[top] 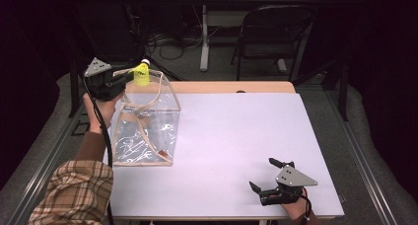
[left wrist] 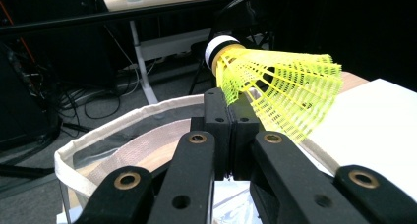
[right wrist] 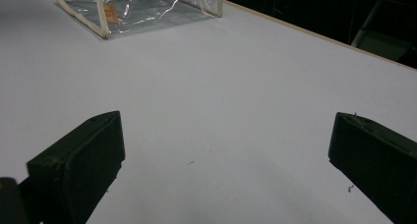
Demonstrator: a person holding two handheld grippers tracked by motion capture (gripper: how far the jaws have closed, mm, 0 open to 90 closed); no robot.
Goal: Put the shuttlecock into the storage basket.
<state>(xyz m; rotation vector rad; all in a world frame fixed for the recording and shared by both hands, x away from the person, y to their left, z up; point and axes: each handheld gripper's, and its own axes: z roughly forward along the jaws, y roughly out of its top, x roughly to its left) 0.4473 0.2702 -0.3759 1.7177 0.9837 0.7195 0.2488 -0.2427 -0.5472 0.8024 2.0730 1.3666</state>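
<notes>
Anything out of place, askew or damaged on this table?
Nothing damaged or spilled. The clear bag stands upright at the table's left edge, its plastic wrinkled. The left hand-held gripper pinches the yellow shuttlecock by its skirt above the bag's mouth. The right hand-held gripper sits open.

A person wears a plaid flannel sleeve (top: 74,190) in tan, brown and cream over a rust-brown knit cuff (top: 92,146). Each hand carries a matte black two-jaw gripper, left gripper (top: 125,82) and right gripper (top: 263,174), topped by a grey three-cornered plate (top: 294,176) dotted with small holes. Brass-ringed pivot screws (left wrist: 127,180) mark the black linkage arms, and a black cable (top: 101,124) trails down the forearm.
</notes>
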